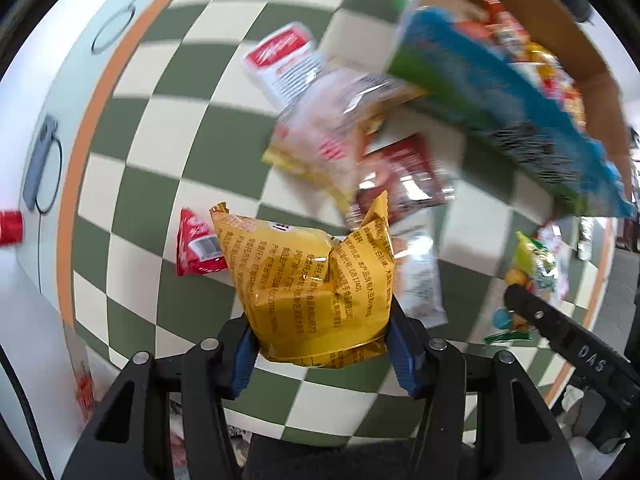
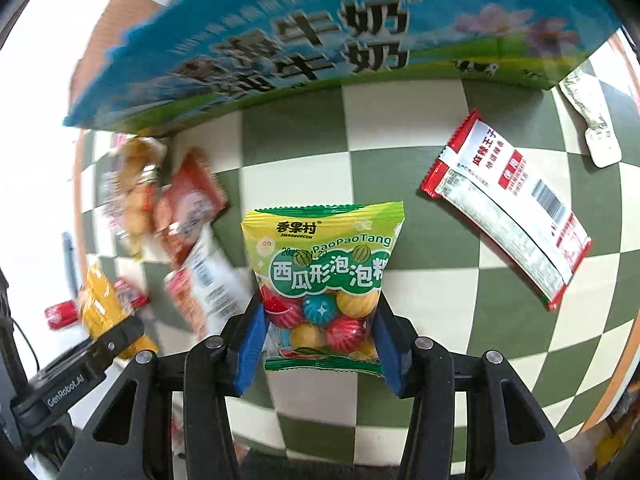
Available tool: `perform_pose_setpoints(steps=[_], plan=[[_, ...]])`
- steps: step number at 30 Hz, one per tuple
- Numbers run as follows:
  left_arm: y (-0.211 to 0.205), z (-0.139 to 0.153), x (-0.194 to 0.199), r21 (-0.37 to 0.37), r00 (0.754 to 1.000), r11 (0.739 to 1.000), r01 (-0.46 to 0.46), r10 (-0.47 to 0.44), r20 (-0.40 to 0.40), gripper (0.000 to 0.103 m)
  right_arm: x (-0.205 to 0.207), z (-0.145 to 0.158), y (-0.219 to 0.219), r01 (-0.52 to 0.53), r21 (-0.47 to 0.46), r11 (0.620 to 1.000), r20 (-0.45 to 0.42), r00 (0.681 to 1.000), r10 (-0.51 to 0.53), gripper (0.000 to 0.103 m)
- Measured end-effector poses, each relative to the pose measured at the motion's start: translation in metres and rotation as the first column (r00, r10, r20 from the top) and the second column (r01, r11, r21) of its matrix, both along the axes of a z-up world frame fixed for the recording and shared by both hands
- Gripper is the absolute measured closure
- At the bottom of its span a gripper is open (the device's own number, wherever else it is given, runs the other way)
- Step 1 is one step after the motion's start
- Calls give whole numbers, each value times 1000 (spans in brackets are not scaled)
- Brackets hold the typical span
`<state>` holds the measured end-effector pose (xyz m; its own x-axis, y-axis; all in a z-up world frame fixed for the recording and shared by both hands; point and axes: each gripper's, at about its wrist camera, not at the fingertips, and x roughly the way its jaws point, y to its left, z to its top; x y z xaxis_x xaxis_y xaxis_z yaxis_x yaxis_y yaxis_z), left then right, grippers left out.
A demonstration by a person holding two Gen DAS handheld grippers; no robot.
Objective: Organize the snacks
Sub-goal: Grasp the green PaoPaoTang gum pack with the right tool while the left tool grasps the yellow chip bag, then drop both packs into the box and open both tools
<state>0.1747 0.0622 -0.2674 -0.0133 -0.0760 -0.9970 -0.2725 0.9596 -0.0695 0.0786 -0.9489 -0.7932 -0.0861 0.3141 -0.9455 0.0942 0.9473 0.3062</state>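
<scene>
My left gripper (image 1: 320, 344) is shut on a crumpled yellow snack bag (image 1: 308, 280), its blue pads pressing both sides, above the green-and-cream checked tablecloth (image 1: 160, 152). My right gripper (image 2: 318, 344) is shut on a green bubble-gum bag (image 2: 324, 276) full of coloured balls. The blue and green milk carton box (image 2: 280, 32) stands just beyond it and holds several snacks (image 1: 532, 56). The right gripper (image 1: 516, 300) with its bag also shows at the right edge of the left wrist view. The left gripper (image 2: 120, 332) with the yellow bag shows low at the left of the right wrist view.
Loose packets lie on the cloth: a red-and-white bar (image 2: 508, 208), a silver sachet (image 2: 592, 124), a small red packet (image 1: 198, 248), a white-and-red packet (image 1: 284, 60), and a blurred pile (image 1: 360, 152) of several more. A red can (image 1: 10, 228) sits off the cloth's left edge.
</scene>
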Motion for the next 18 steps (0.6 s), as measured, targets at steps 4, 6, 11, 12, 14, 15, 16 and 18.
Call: perform_pose_setpoints(steps=[4, 6, 11, 12, 14, 15, 16, 18], plan=[[-21, 36, 14, -41, 997, 998, 54, -51, 63, 50, -8, 25, -14, 4, 55, 998, 26, 1000, -6, 52], [-20, 56, 32, -63, 992, 995, 84, -77, 100, 50, -4, 42, -20, 12, 82, 997, 40, 999, -16, 52], [-20, 90, 71, -109, 977, 982, 154, -135, 163, 50, 14, 95, -42, 48, 151, 987, 104, 993, -64, 52], [-21, 94, 78, -112, 975, 981, 159, -138, 172, 50, 18, 104, -41, 57, 161, 985, 118, 990, -77, 52], [-25, 103, 98, -109, 970, 978, 179, -156, 187, 50, 30, 124, -49, 78, 184, 980, 150, 983, -107, 52], [-25, 106, 109, -109, 969, 977, 182, -159, 191, 50, 34, 131, -51, 87, 190, 978, 165, 979, -119, 52], [-26, 109, 118, -105, 966, 976, 189, -166, 196, 50, 43, 140, -52, 99, 200, 975, 184, 973, -136, 52], [-26, 114, 143, -88, 963, 976, 199, -178, 201, 50, 56, 153, -60, 111, 206, 972, 209, 966, -155, 52]])
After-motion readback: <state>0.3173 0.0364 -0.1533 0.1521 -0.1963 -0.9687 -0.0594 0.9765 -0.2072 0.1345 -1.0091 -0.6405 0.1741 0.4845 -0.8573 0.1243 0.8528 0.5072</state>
